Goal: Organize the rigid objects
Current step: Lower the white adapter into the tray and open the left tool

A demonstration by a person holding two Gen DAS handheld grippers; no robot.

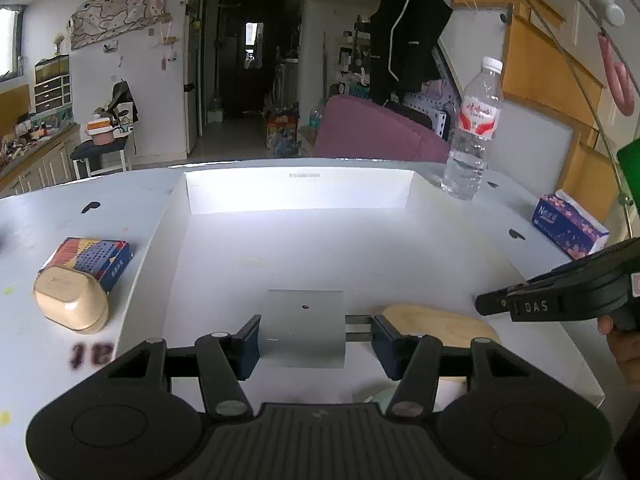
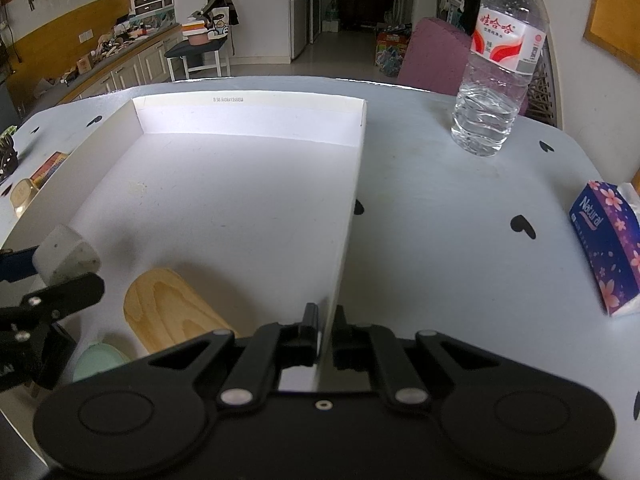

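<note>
Both grippers are working at one shallow white tray (image 2: pixel 352 184) that is sitting on a pale table (image 2: pixel 460 240). One, the left gripper (image 1: pixel 316 338), is holding a single grey-white block (image 1: pixel 305 326) between its two blue pads, with the left pad pressing against the block's side and the right pad just beside the other side; whether that pad is touching is hard to tell. The block is hanging low over the near part of the tray floor. From the right wrist view the same block (image 2: pixel 66 254) is showing as a pale rounded piece at the left edge. The right gripper (image 2: pixel 323 334) is pinching the tray's right wall, its two jaws drawn together on the thin card near the front corner; in the left wrist view it (image 1: pixel 486 304) is reaching in from the right, with part of a hand (image 1: pixel 618 340) behind it.

Inside the tray two other things are lying: one flat wooden piece with a rounded end (image 2: pixel 172 312), near the front, and one pale green round thing (image 2: pixel 100 360) just in front of it, mostly hidden.

Outside the tray, to its left, one cream-coloured case (image 1: pixel 72 304) is resting against one printed blue box (image 1: pixel 94 258). To the right, one clear water bottle (image 2: pixel 500 60) is standing upright near the far corner, and one purple tissue pack (image 2: pixel 608 248) is lying well apart from it, near the table's right edge.
</note>
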